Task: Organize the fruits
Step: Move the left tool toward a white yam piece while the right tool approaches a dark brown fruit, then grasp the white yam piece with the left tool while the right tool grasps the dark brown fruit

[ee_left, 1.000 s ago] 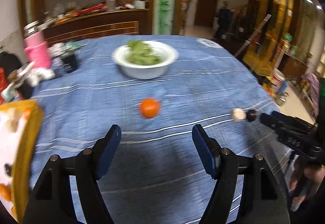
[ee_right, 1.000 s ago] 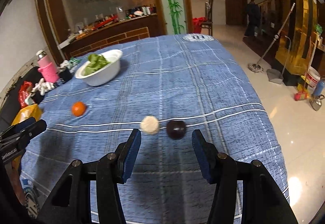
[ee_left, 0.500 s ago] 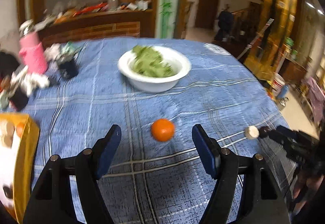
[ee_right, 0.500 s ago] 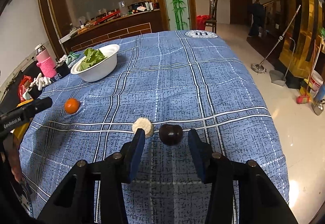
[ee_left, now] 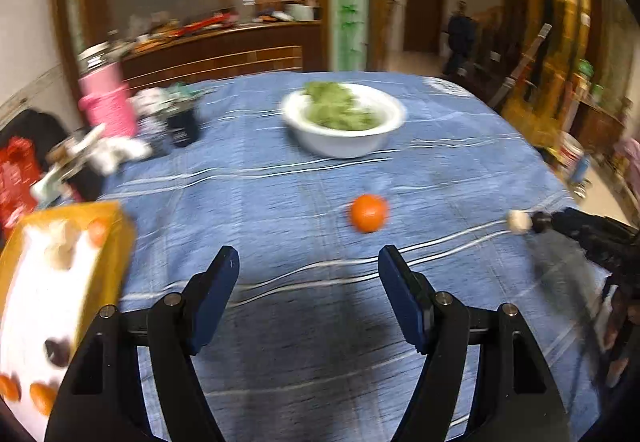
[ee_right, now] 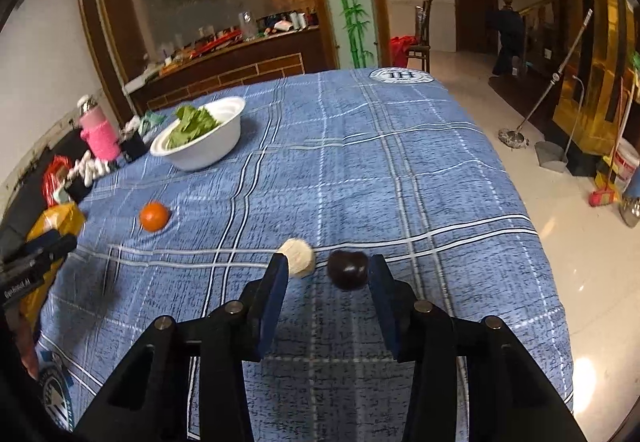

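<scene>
An orange (ee_left: 368,213) lies on the blue checked tablecloth, ahead and right of my open, empty left gripper (ee_left: 308,274); it also shows in the right wrist view (ee_right: 154,216). A dark plum (ee_right: 347,269) and a pale round fruit (ee_right: 298,256) lie side by side. My right gripper (ee_right: 326,274) is open, its jaws partly closed around the plum, right jaw near it, not gripping. A yellow-rimmed tray (ee_left: 48,282) at the left holds several fruits.
A white bowl of green leaves (ee_left: 344,119) stands at the table's far side, also in the right wrist view (ee_right: 200,137). A pink bottle (ee_right: 98,131) and small clutter sit at the far left edge. The table's right edge drops to a tiled floor (ee_right: 580,242).
My right gripper has moved forward to the plum and its jaws have narrowed around it. My left gripper has swung, so the orange now sits to the right of its jaws.
</scene>
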`<state>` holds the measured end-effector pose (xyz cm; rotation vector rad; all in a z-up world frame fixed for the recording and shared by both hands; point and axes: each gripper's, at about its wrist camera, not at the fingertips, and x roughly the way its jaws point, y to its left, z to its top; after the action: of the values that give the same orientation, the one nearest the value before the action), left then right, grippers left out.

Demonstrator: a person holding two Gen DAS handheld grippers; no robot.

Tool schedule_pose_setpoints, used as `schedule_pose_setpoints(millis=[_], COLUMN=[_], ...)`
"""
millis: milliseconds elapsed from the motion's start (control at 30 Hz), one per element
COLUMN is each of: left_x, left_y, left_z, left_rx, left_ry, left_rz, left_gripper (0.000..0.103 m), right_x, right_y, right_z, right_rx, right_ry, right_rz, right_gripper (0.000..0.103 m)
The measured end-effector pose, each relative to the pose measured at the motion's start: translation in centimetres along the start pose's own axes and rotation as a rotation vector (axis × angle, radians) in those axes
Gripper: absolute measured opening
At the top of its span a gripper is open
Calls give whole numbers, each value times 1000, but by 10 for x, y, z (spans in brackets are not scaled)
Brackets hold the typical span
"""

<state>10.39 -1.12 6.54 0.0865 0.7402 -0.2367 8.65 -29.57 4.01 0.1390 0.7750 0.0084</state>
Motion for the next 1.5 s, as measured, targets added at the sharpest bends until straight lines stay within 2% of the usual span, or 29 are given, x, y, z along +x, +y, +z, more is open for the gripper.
schedule_pose_setpoints(millis=[67, 167, 300, 500, 567, 733, 900, 1167, 1500], left_x=[-2, -3, 9, 41, 45, 54, 60, 64, 78], left_y=[-14, -40, -82, -128, -133, -151, -161, -161, -166], left_z=[6, 11, 13, 20, 19, 19, 16, 16, 15], left_rx=[5, 39, 143, 250, 251, 266, 287, 272, 283], left_ry=[-24, -31, -18, 28, 38, 54, 66, 67, 85], left_rz=[-59, -143, -184, -223, -241, -280, -270, -273, -318], left_gripper=[72, 72, 71, 69, 69, 69, 69, 69, 69], right_x=[-4, -11, -5, 5, 7, 2, -8, -20, -9], right_y=[2, -14, -26, -11, -19, -42, -47, -45, -39], right_z=[0, 2, -1, 7, 8, 7, 5, 5, 0], right_rx=[-16, 41, 79, 7, 29, 116, 132, 104, 75], right_ry=[-9, -20, 6, 26, 33, 12, -22, -54, -15], right_rz=[-13, -12, -27, -18, -19, -37, -16, -14, -17], right_gripper=[43, 43, 42, 40, 36, 39, 41, 41, 40])
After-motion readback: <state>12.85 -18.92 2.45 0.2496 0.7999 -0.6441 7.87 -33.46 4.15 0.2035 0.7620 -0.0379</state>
